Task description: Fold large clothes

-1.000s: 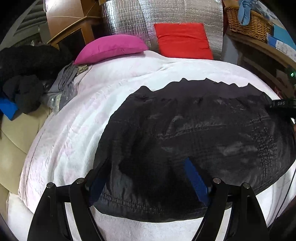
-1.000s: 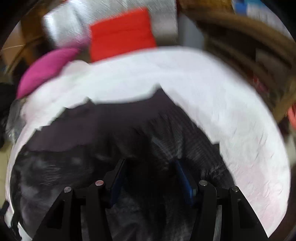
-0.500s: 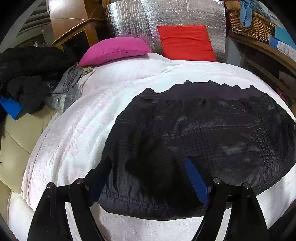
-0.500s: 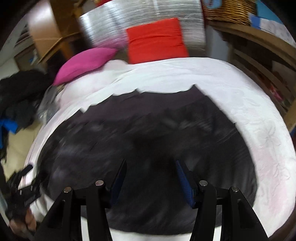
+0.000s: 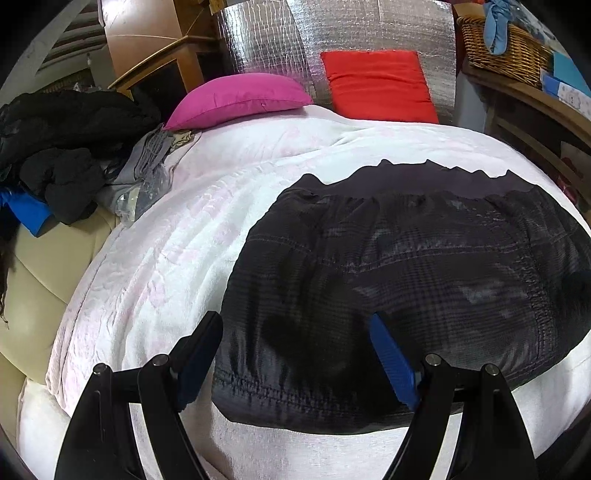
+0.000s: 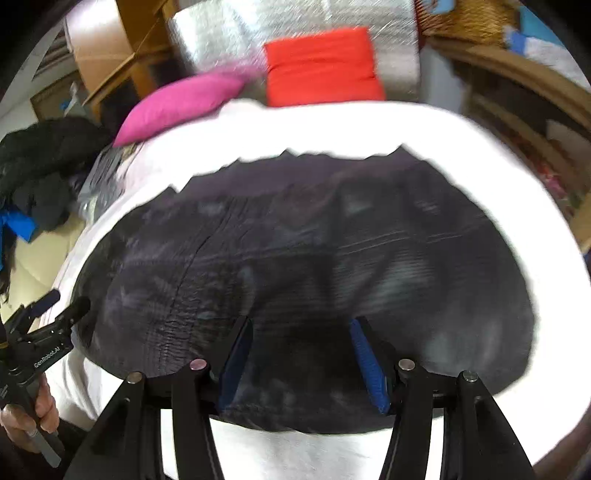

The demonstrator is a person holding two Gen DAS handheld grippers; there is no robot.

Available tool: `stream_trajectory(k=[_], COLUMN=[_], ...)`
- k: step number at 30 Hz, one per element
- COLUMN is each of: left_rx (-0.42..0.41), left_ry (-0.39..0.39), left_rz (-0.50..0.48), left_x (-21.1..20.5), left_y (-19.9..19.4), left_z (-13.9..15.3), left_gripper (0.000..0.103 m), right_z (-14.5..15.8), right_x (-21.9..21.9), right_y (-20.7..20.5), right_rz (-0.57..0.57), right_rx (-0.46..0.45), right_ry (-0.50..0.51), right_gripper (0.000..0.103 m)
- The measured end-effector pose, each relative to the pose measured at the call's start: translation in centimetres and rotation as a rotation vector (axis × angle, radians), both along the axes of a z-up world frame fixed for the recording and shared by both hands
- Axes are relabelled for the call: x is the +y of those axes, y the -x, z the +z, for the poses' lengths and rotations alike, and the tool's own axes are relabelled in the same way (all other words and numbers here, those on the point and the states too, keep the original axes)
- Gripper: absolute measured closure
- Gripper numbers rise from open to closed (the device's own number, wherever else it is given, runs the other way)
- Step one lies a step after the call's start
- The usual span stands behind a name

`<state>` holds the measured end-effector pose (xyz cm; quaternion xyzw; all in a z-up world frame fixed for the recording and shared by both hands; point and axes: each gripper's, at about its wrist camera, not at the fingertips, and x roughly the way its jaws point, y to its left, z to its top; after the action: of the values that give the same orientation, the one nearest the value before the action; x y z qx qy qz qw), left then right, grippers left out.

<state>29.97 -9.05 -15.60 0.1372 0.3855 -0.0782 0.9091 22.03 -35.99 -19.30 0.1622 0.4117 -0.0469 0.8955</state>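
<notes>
A black quilted garment lies folded flat on the white blanket of a bed, its jagged far edge toward the pillows. My left gripper hovers open over the garment's near left corner, with nothing pinched between the blue pads. In the right wrist view the same garment fills the middle, blurred. My right gripper stands open above its near edge and grips nothing. The left gripper also shows at the far left of that view, held by a hand.
A pink pillow and a red cushion lean against a silver foil sheet at the bed's head. Dark clothes are piled at the left. A wicker basket sits on wooden shelving at the right.
The right gripper has left the garment's far right corner, dropped out of the left wrist view, and swung left over the near edge. The left gripper has barely moved. Both stayed open.
</notes>
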Motion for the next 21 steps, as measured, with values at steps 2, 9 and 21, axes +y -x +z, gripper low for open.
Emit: stream_trajectory(k=[2,9,21], left_rx=[0.003,0.015,-0.259], left_ry=[-0.009,-0.075,0.099], left_rz=[0.004,0.033,-0.032], left_x=[0.0,-0.1,-0.2], left_y=[-0.1,1.2,15.6], left_z=[-0.4,-0.4,12.2], left_gripper=[0.021,0.021,0.002], right_z=[-0.5,-0.6,11.8], right_x=[-1.0,-1.4,3.1], right_y=[1.2,2.2,15.7], right_rz=[-0.075,-0.051,-0.113], right_rx=[0.000,0.072,-0.254], right_ry=[0.029,0.011,0.118], right_gripper=[0.042,0.040,0.025])
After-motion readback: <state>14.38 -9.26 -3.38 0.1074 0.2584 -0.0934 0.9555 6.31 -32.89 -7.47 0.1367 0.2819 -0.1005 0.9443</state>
